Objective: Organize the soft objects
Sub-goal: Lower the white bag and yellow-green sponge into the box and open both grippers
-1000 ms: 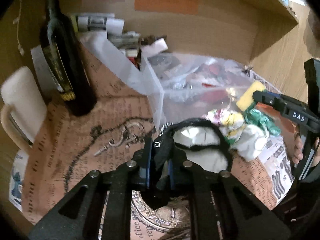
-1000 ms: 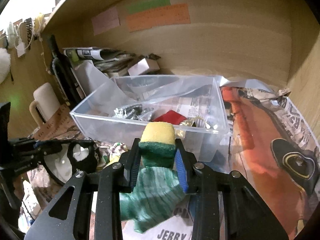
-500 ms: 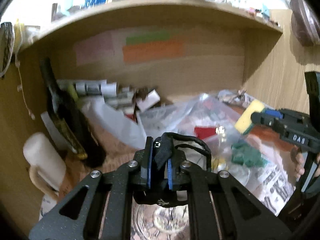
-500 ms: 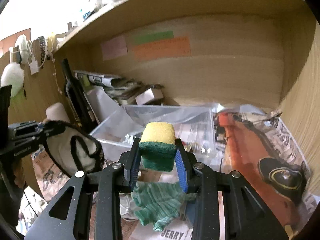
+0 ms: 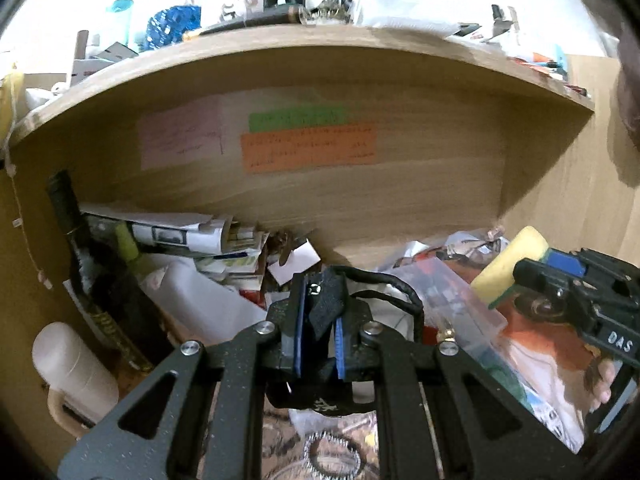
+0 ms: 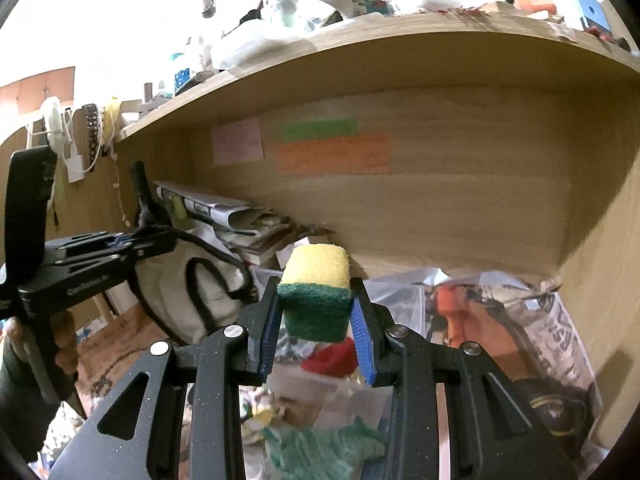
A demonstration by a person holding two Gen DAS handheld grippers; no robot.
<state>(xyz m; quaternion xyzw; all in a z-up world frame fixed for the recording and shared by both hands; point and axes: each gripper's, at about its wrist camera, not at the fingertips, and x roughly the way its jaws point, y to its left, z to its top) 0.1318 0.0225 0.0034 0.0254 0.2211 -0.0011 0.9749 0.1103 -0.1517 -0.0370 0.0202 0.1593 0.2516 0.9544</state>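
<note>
My left gripper is shut on the black trim of a white fabric pouch, held up in the air; the pouch also shows in the right wrist view hanging from that gripper. My right gripper is shut on a yellow and green sponge, lifted above the clear plastic bin. The sponge also shows in the left wrist view at the right. A green cloth and crumpled soft items lie below on the newspaper.
A dark bottle and a white mug stand at the left. Stacked papers lie against the shelf's back wall. The wooden shelf top overhangs close above. The clear bin holds small items.
Both grippers have risen from the shelf floor with their loads. The green cloth that hung at the sponge now lies below it.
</note>
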